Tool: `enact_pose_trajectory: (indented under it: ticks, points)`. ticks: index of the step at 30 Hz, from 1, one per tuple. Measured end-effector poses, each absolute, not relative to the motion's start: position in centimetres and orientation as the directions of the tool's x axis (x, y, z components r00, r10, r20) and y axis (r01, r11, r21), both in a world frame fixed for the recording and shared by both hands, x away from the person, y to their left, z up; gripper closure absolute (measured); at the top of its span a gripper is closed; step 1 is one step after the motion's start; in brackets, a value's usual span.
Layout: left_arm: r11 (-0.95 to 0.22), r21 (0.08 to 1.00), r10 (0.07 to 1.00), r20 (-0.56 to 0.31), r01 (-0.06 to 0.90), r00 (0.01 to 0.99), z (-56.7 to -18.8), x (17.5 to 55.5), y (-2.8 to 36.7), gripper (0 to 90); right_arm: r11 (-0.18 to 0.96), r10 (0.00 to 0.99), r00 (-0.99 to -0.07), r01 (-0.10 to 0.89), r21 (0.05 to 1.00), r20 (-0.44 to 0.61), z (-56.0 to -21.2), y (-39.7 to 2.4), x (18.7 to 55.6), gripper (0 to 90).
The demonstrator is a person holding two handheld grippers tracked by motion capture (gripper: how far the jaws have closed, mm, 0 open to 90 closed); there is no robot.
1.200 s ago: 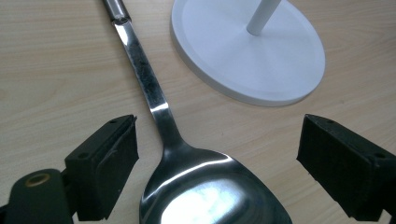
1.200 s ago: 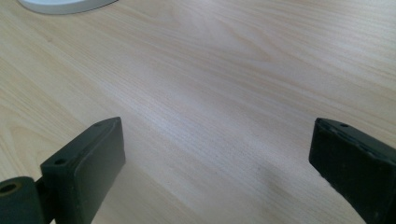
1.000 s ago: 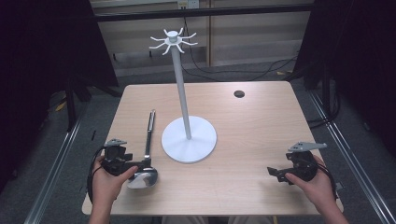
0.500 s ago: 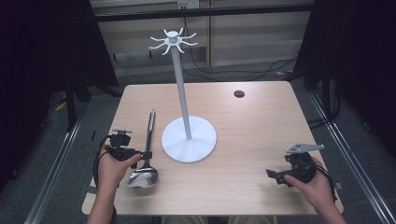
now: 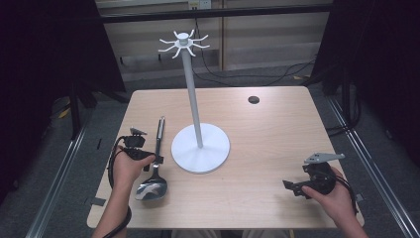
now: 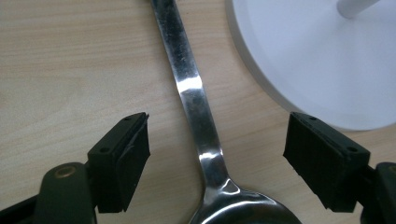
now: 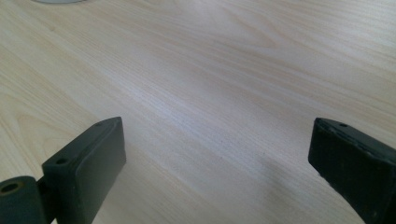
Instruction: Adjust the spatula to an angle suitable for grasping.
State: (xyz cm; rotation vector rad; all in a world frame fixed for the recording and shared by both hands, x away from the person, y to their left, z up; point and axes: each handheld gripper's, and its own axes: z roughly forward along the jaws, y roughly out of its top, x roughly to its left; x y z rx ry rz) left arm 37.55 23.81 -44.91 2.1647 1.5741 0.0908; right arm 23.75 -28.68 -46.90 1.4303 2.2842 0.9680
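Observation:
A steel ladle [image 5: 158, 141] lies on the wooden table [image 5: 277, 139], bowl toward the person and handle pointing away, just left of the white stand's round base [image 5: 200, 148]. My left gripper [image 5: 152, 161] hangs low over the ladle's neck. In the left gripper view the handle [image 6: 194, 88] runs between the two black pads of the left gripper [image 6: 217, 140]. The jaws have just been closing, with a gap still showing on both sides of the handle. My right gripper [image 5: 289, 187] rests near the table's front right, open [image 7: 217, 140] over bare wood.
The stand's thin white pole [image 5: 190, 84] rises to a ring of hooks [image 5: 182, 42]. A small black disc [image 5: 253, 99] lies at the back right of the table. Cables run across the floor behind the table, and metal rails flank it.
My left hand has moved away from the person, from beside the ladle's bowl to its neck, and its jaws have narrowed. The right hand has stayed in place.

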Motion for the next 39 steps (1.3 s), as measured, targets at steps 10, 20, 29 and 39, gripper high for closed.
enact_pose_trajectory:
  ticks: [10, 20, 29, 39]
  points:
    - [-0.225, 0.378, 0.927, -0.201, 0.898, 0.317, -46.1, 38.6, 23.6, 27.5, 0.285, 0.876, -0.470, 0.688, 0.668, 0.111, -46.8, -28.7, 23.7, 3.5]
    - [-0.241, 0.360, 0.937, -0.155, 0.901, 0.312, -47.1, 39.4, 22.9, 41.2, 0.272, 0.877, -0.464, 0.691, 0.670, 0.123, -46.7, -28.7, 23.7, 3.6]
    - [-0.237, 0.340, 0.947, -0.130, 0.910, 0.295, -47.2, 40.1, 22.6, 50.4, 0.279, 0.874, -0.471, 0.686, 0.672, 0.118, -46.7, -28.8, 23.7, 3.7]
    - [-0.214, 0.322, 0.955, -0.129, 0.922, 0.267, -47.1, 40.5, 22.5, 58.2, 0.274, 0.876, -0.467, 0.692, 0.668, 0.124, -46.8, -28.7, 23.7, 3.9]
